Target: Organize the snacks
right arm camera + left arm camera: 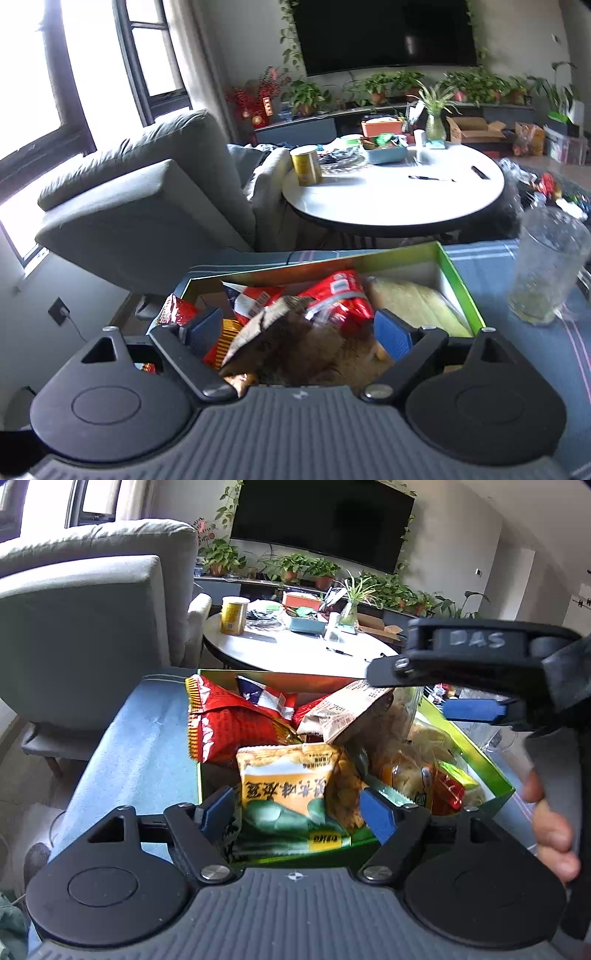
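Here both grippers, left gripper (297, 806) and right gripper (295, 332), tilt down over the snack box (469, 746), jaws spread, pinching nothing.

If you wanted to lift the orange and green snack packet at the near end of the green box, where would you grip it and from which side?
Grip the orange and green snack packet across its flat lower body, coming from above at the near end of the green box. It leans face up on the other packs with both side edges free, and the left gripper, now open, already straddles it. The crimped top seam is likelier to slip.

Snack packets (288, 786) lie jumbled inside the open green box (495, 771).
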{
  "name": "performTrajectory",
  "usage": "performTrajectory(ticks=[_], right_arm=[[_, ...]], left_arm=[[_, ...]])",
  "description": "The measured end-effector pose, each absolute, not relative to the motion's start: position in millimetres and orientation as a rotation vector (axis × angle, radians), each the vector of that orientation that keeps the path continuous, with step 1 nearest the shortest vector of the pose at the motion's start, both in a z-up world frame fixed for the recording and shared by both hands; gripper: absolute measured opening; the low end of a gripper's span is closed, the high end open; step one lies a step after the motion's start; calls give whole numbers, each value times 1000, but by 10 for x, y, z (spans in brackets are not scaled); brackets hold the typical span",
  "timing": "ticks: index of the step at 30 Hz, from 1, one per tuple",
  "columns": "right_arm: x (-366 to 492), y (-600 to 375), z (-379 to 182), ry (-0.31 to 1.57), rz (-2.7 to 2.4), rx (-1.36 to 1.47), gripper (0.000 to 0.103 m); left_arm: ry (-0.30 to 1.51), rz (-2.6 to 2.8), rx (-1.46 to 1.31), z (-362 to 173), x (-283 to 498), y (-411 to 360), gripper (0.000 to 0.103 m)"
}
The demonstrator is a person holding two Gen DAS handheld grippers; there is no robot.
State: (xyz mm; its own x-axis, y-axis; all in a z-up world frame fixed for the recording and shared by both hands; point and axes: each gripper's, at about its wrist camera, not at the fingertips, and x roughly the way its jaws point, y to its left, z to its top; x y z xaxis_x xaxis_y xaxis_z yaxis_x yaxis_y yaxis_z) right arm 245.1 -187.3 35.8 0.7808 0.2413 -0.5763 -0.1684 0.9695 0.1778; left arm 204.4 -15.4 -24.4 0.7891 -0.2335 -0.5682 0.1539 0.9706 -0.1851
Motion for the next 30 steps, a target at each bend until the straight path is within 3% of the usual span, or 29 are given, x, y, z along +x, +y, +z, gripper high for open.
performTrajectory(ticks=[5,8,30], right_arm=[[2233,-2022,482,613,207,169,102],[2043,-2071,552,597,204,167,102],[749,-2270,516,549,174,110,102]], left_arm=[[626,-184,-143,-129,1884,-128,74],[596,-155,-135,-30,1701,-174,85],[496,-85,-19,268,531,-426,86]])
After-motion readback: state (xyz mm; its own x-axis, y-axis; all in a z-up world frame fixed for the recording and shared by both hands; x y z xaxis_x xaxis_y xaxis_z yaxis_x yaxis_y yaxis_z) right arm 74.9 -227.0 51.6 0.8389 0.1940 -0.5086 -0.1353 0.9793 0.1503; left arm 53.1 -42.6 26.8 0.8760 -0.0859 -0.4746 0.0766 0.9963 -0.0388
